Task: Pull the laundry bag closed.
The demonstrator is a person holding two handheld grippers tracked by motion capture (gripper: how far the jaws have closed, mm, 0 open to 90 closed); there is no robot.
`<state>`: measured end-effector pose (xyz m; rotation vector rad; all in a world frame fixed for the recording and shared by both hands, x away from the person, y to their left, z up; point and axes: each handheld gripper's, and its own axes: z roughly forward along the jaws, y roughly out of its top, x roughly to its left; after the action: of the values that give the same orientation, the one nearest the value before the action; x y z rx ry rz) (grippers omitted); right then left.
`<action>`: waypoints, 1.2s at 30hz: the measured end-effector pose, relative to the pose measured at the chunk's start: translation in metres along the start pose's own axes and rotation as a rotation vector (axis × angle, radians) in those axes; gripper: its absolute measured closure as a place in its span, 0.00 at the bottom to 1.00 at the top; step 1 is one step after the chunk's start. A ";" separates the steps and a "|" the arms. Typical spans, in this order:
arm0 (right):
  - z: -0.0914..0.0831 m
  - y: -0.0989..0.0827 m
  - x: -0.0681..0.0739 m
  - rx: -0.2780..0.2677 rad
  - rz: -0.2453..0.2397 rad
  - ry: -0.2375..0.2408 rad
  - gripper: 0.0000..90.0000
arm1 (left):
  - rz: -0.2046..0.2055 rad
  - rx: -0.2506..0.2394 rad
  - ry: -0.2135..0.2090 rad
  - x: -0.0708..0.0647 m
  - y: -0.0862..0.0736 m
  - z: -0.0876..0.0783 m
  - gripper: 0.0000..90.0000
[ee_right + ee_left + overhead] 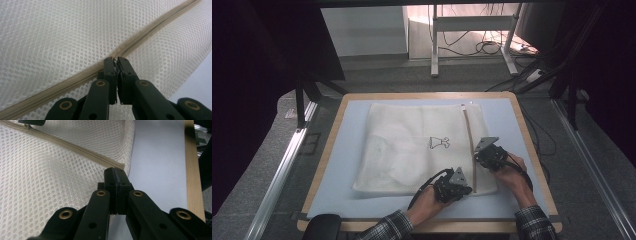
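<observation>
mesh laundry bag (412, 150), cream-white and flat, lies across the middle of the pale blue table mat (339, 165), with a small black figure printed (438, 143) near its centre. a beige zipper (469, 145) runs from far to near along the bag's right side. in the high view both grippers sit at the bag's near right part, the person's plaid sleeves (387, 227) coming in from the near edge.

the left gripper (115, 171) rests at the near end of the zipper (75, 148), at the bag's near right corner; its jaws are pressed together right at the zipper's end, and whether fabric is caught between them cannot be told. beside it the bare mat (160, 157) and the table's wooden edge (193, 170) show.

the right gripper (115, 60) is farther along the zipper (62, 86), its jaws pinched together on something small on the zipper line, most likely the slider or pull, though it is too hidden to be sure. honeycomb mesh (50, 32) lies on both sides of it.
</observation>
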<state>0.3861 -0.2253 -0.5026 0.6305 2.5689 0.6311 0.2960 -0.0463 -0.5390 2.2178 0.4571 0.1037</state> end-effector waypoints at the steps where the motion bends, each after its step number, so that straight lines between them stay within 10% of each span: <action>1: 0.001 0.000 -0.001 0.001 0.000 -0.001 0.95 | 0.012 0.011 0.001 0.001 0.000 -0.001 1.00; 36: 0.020 0.017 -0.024 0.021 -0.040 -0.088 0.95 | 0.034 0.011 0.020 -0.002 0.000 -0.001 1.00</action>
<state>0.4210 -0.2172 -0.5033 0.5995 2.5026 0.5509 0.2940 -0.0466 -0.5383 2.2371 0.4317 0.1414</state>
